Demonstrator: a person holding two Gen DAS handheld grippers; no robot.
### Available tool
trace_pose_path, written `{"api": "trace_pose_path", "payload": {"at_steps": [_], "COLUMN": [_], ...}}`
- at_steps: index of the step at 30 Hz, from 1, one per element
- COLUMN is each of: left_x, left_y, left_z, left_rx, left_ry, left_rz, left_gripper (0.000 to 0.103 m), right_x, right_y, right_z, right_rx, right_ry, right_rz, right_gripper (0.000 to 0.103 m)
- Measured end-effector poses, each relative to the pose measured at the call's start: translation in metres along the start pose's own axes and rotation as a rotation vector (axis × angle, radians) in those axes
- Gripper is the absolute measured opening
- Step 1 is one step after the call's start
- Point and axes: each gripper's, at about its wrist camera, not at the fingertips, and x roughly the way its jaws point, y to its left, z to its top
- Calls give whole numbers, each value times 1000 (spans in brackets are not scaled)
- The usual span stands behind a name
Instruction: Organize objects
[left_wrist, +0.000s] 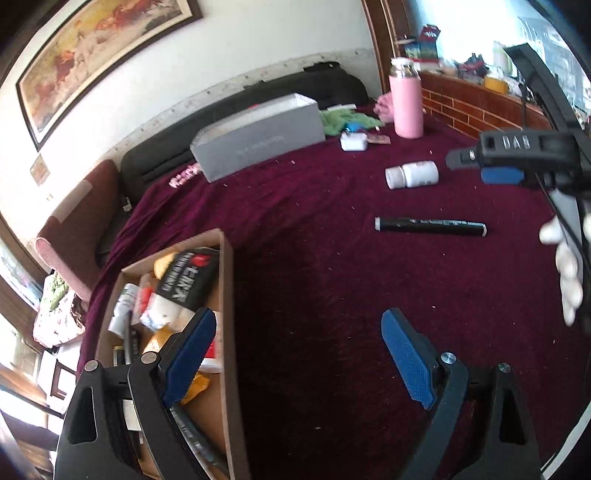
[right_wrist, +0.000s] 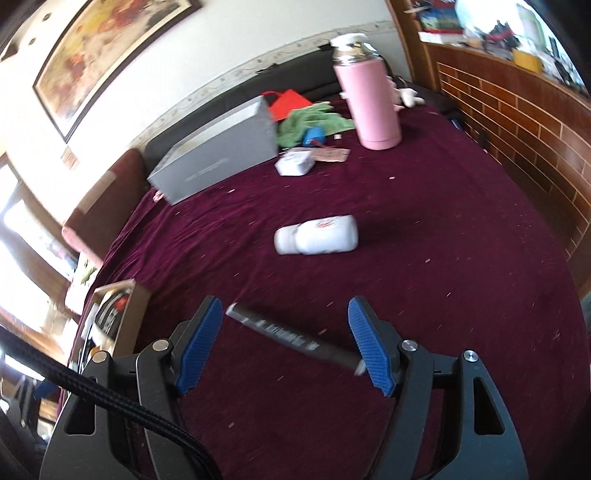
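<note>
Right hand-held gripper (right_wrist: 284, 341) is down low over the maroon-covered tabletop (right_wrist: 443, 295), jaws spread wide, and the black marker pen (right_wrist: 291, 338) lies slantwise right between the blue pads (right_wrist: 369, 350). Not pinched yet; the far tip sits just beside the left pad, the near end close to the right one, and whether either is touching I cannot tell through the blur. That looks like the pick in hand.

Over on the other side, the left hand-held gripper (left_wrist: 299, 354) hangs open too, holding nothing, one finger over the cardboard box (left_wrist: 227, 295) at the tabletop's left edge, the other over bare cloth. That box is already well stocked: a black packet with white lettering (left_wrist: 188, 277), white and yellow bits, some dark sticks along the near wall. So a good share of the sorting seems done.

What is left out? From the left wrist view, the pen (left_wrist: 430, 225) lies flat in open cloth, and the white pill bottle (left_wrist: 412, 175) rests on its side beyond it, well apart from the box. Further back, a pink thermos (left_wrist: 406, 101) stands upright, with a long grey carton (left_wrist: 258, 138), a green cloth (left_wrist: 343, 120) and a small white charger-like block (left_wrist: 354, 141) nearby. Whether those back items belong to the job I cannot say.

My read: past halfway, with the pen and bottle the obvious remaining loose pieces, both needing a carry leftward to the box.
</note>
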Motion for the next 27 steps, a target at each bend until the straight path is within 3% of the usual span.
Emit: {"api": "trace_pose_path", "payload": {"at_steps": [10,19,27], "left_x": [40,68,81], "left_y": [-20,-19,-14], "left_z": [-2,-9,-15], "left_rx": [32,16,-28], "left_ry": [94,150,177], "left_rz": [-34,-58,-115], "left_gripper": [87,87,88], "right_x": [49,57,71], "right_y": [-58,-51,-16], "right_z": [18,36,8], "right_rx": [190,173,14], "right_ry": [100,88,212], "right_rz": [46,27,8], "right_gripper": [71,71,72]}}
